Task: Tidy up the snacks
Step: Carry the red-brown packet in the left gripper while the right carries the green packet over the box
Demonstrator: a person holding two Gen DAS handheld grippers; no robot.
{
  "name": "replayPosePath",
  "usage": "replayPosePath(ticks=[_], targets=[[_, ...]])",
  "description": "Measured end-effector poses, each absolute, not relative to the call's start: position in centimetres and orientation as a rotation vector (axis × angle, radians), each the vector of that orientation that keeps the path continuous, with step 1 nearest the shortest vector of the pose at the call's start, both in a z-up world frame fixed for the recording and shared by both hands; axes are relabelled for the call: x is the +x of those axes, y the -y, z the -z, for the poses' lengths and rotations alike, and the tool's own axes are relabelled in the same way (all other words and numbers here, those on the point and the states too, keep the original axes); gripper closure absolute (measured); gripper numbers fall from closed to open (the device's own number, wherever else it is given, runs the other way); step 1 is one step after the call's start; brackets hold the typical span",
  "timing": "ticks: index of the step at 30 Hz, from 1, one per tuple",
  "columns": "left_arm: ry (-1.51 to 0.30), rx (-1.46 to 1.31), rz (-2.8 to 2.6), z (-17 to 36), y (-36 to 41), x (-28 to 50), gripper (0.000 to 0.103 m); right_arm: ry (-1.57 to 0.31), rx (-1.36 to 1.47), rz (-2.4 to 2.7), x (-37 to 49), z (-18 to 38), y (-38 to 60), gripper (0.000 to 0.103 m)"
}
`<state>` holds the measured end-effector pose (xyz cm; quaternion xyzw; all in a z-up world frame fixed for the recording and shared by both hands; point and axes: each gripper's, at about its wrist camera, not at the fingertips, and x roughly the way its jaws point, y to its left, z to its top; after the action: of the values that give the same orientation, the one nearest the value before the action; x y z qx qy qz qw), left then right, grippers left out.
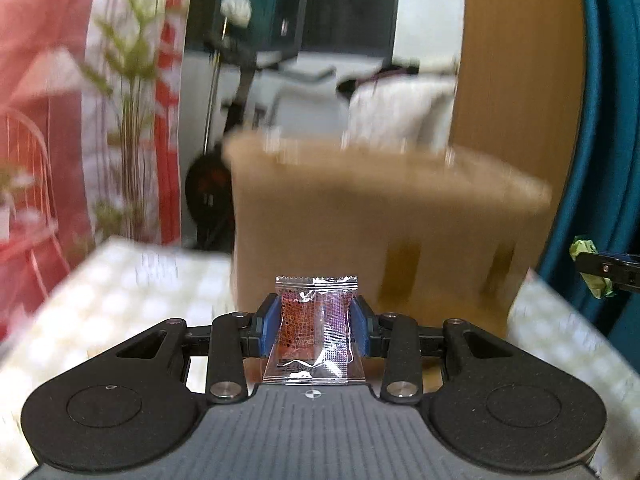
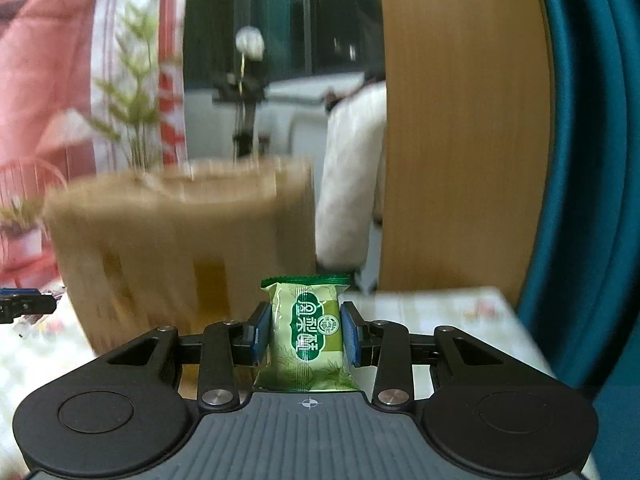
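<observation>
My left gripper (image 1: 315,322) is shut on a clear snack packet with red-brown contents (image 1: 314,334), held upright above the table. My right gripper (image 2: 306,334) is shut on a green snack packet with a white-lettered label (image 2: 306,336), also upright above the table. A brown cardboard box (image 1: 384,224) stands straight ahead of the left gripper; in the right wrist view the cardboard box (image 2: 172,240) is ahead and to the left. The right gripper with its green packet (image 1: 588,268) shows at the right edge of the left wrist view. The left gripper's tip (image 2: 24,306) shows at the left edge of the right wrist view.
The table has a pale patterned cloth (image 1: 132,292), seen also in the right wrist view (image 2: 452,312). A wooden panel (image 2: 460,140) and a teal curved surface (image 2: 592,160) stand at the right. A green plant (image 1: 132,100) and pink wire rack (image 1: 28,184) are at the left.
</observation>
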<state>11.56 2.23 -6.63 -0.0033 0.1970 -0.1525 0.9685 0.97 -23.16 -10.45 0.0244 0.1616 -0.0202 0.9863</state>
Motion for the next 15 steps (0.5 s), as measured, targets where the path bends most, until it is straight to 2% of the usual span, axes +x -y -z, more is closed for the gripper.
replayPosePath(ticks=[8,15], targets=[[-0.231,0.048,0.343,-0.3,0.5,15.8,0.063,-0.253,-0.016,-0.110,7.4,4.7,21.3,0.069],[-0.307,0.051,0.380,-1.4,3.9,22.1,0.063,-0.350,0.017,-0.135,12.9,5.2,18.4,0.069]])
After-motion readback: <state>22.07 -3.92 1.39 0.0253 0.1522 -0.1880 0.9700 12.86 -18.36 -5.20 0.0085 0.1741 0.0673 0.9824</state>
